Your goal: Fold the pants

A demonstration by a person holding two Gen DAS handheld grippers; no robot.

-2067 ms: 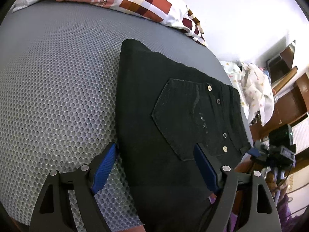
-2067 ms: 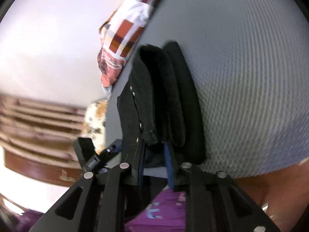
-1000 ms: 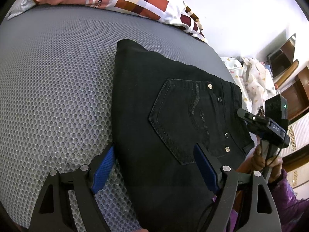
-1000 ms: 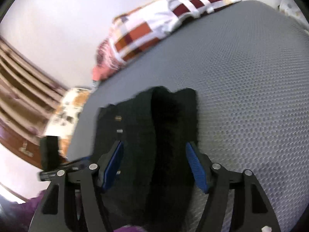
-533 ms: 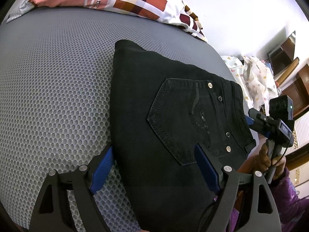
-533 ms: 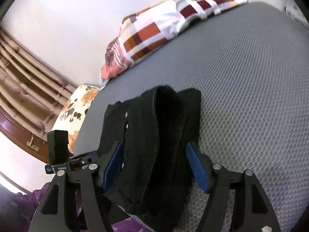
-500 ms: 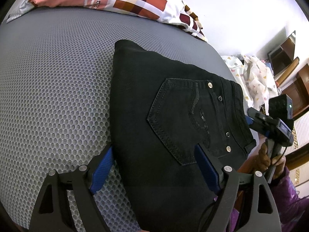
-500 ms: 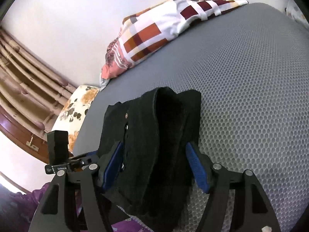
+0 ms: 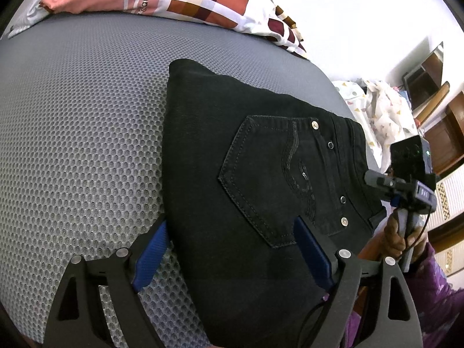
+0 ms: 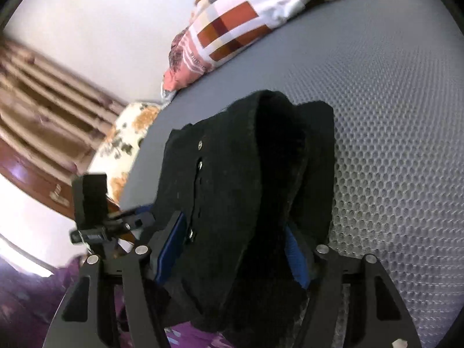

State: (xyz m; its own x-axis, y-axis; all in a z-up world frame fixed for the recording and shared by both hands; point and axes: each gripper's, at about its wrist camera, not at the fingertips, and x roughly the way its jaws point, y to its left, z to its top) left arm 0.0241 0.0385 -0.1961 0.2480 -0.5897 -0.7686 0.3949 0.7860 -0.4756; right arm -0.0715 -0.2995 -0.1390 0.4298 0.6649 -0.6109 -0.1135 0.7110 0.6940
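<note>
The pants (image 9: pixel 249 191) lie folded on the grey honeycomb mattress (image 9: pixel 81 133), black denim with the back pocket (image 9: pixel 269 179) and its rivets facing up. My left gripper (image 9: pixel 232 249) hangs over their near end with its blue pads spread wide; its jaws have just been opening, one pad off the cloth's left edge over the mattress, the other above the pocket's lower corner, neither one pressing that I can see. From my right gripper (image 10: pixel 232 249) I see the stacked layers of the pants (image 10: pixel 252 174) between the two blue pads; whether they pinch the cloth or merely flank it I cannot tell. A checked pillow (image 9: pixel 203 3) sits at the far edge of the mattress, well apart from the pants
</note>
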